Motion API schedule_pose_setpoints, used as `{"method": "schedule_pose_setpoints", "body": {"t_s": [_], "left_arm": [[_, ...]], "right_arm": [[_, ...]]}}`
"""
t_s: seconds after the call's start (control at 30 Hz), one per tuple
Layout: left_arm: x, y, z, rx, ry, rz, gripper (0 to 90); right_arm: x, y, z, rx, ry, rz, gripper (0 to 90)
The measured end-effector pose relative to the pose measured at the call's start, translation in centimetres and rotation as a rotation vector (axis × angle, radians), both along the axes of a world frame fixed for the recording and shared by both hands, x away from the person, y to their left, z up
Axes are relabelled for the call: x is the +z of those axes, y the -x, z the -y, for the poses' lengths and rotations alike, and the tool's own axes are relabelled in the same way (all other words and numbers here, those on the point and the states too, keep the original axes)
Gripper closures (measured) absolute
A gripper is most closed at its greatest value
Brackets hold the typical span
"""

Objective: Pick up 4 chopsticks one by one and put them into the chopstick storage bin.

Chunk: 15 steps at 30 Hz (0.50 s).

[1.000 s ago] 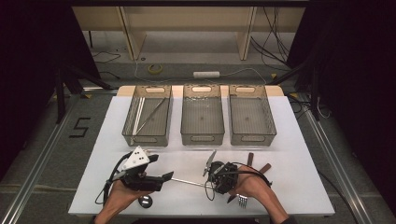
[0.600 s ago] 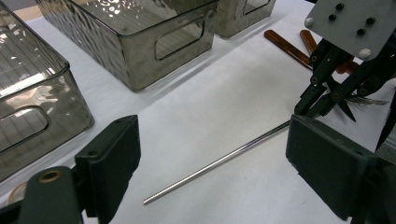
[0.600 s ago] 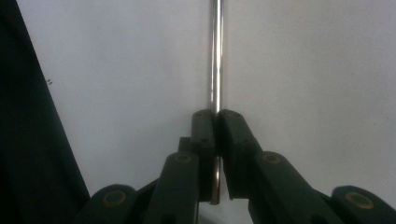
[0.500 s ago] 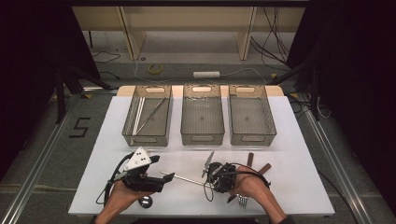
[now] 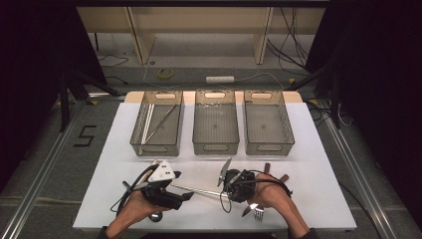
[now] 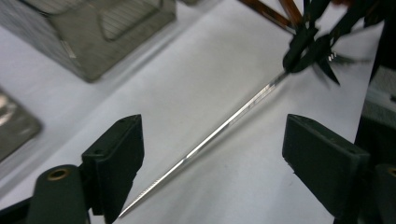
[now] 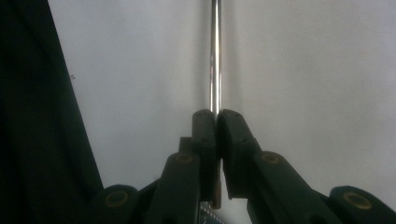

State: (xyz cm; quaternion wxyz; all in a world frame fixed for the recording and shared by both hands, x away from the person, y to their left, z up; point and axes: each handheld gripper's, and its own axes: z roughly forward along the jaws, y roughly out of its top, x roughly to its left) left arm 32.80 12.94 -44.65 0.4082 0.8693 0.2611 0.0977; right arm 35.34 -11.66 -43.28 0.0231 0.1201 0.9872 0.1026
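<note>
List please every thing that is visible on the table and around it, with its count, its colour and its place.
Thin metal rod: one, silver, lying across the front of the table between the two grippers.
Clear plastic bins: three, grey-tinted, in a row at the back of the table; the left bin holds thin silver rods.
Metal fork: one, silver, front of the table under the right hand.
Brown-handled cutlery: a few pieces, count unclear, beside the right hand.
White table: one, in the centre.
Left gripper: one, black, jaws open on both sides of the rod's tip.
Right gripper: one, black, jaws shut on the rod.
</note>
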Motion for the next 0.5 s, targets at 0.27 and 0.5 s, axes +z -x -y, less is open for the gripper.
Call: {"method": "schedule_pose_setpoints", "body": {"t_s": [0.27,0.5], "left_arm": [[-1.2,-1.3,2.6,-0.112,-0.127,-0.002,26.4],[-1.8,-2.3,4.2,-0.186,-0.209,0.003,39.2]], "right_arm": [[1.0,0.2,-0.1,0.013,0.021,0.026,85.2],[1.6,0.3,-0.2,0.021,0.021,0.036,85.2]]}}
